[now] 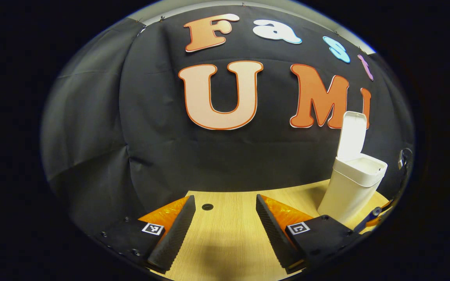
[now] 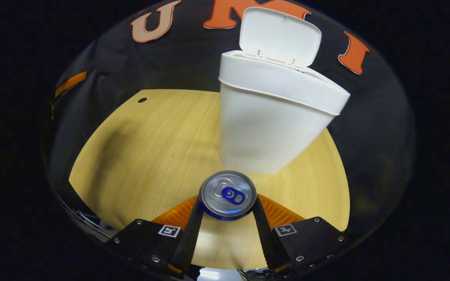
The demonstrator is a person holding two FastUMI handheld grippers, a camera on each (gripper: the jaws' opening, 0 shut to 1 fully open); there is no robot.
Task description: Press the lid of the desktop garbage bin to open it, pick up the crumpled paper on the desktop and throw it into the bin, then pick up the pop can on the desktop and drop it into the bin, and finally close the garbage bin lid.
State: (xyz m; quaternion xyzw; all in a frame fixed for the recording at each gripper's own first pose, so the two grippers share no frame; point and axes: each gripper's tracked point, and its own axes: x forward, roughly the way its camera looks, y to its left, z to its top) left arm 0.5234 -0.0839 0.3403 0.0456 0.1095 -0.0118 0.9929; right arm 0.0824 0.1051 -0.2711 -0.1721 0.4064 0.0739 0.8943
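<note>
The white desktop bin (image 2: 272, 128) stands on the wooden table with its lid (image 2: 279, 35) flipped up. A pop can (image 2: 228, 194) with a silver top and blue tab sits upright between the fingers of my right gripper (image 2: 227, 203), which is shut on it, just in front of the bin. In the left gripper view the same bin (image 1: 352, 187) stands at the right, lid (image 1: 352, 134) raised. My left gripper (image 1: 225, 205) is open over bare table, left of the bin, with nothing between its fingers.
The wooden table (image 2: 150, 156) has a small round hole (image 2: 142, 100) near its far left edge, also seen as the hole (image 1: 207, 207) between my left fingers. Black cloth walls the booth behind. A part of the other gripper (image 1: 373, 216) shows beside the bin.
</note>
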